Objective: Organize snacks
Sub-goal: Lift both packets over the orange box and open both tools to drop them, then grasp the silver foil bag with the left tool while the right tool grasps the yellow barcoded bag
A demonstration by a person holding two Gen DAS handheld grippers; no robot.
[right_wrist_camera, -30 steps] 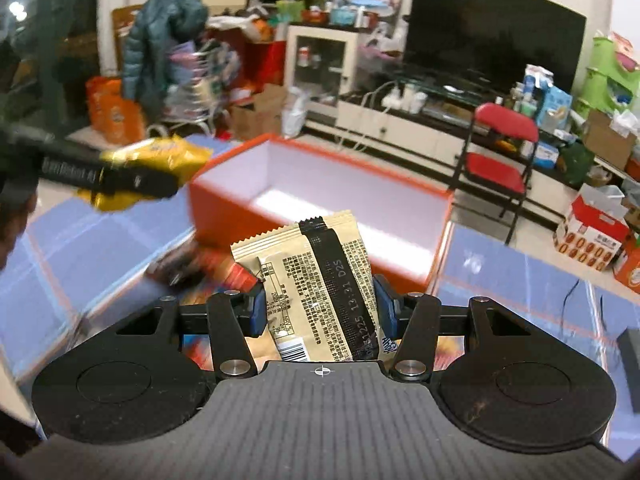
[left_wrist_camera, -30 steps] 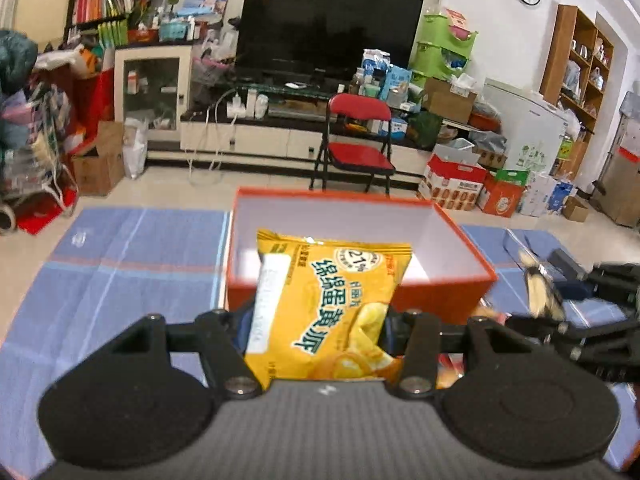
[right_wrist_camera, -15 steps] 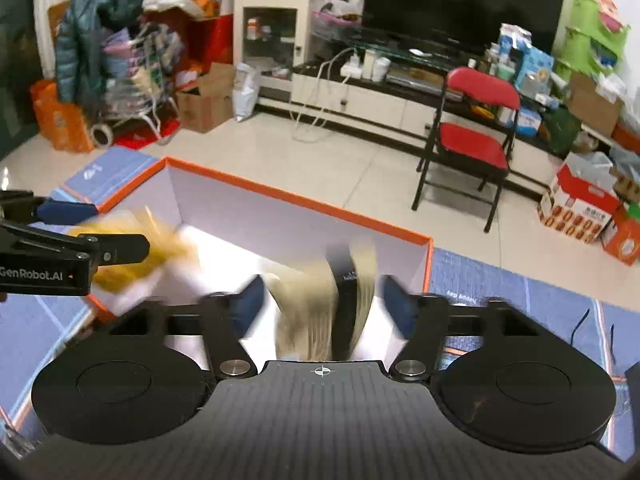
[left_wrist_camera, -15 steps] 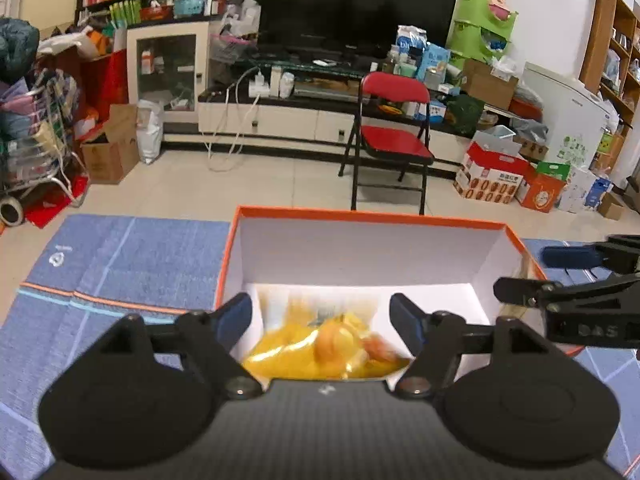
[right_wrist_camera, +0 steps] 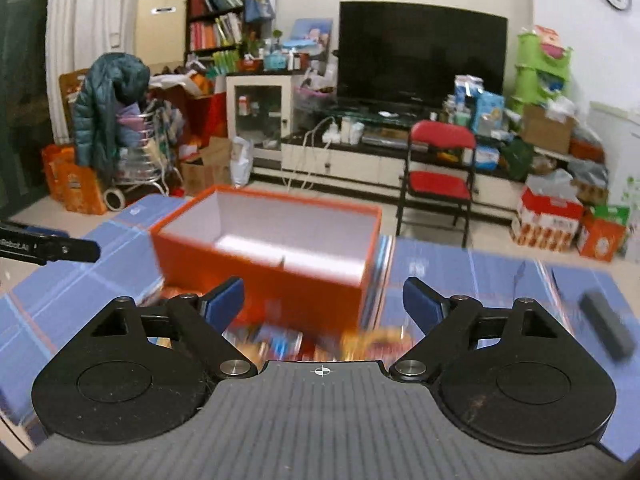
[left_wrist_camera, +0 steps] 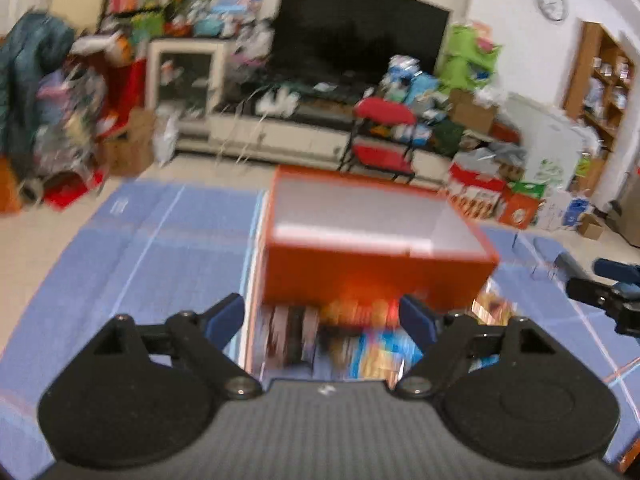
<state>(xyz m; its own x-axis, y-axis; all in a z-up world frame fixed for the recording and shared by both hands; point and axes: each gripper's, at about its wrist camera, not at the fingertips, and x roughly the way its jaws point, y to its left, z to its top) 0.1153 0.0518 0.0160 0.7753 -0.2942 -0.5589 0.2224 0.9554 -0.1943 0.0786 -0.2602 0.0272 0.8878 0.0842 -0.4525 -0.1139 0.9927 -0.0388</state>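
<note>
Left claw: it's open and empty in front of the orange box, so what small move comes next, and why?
Probably lower the left claw onto one of the snack packets lying on the blue mat just before the orange box. Both it and the right claw are open and hold nothing, and loose packets remain outside the box. Blur hides which packet is nearest.

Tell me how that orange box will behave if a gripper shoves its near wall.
The orange box looks like thin-walled card, so probably light. It sits on smooth blue mats, so it would likely slide rather than tip, being low and wide. Its walls may flex inward.
</note>
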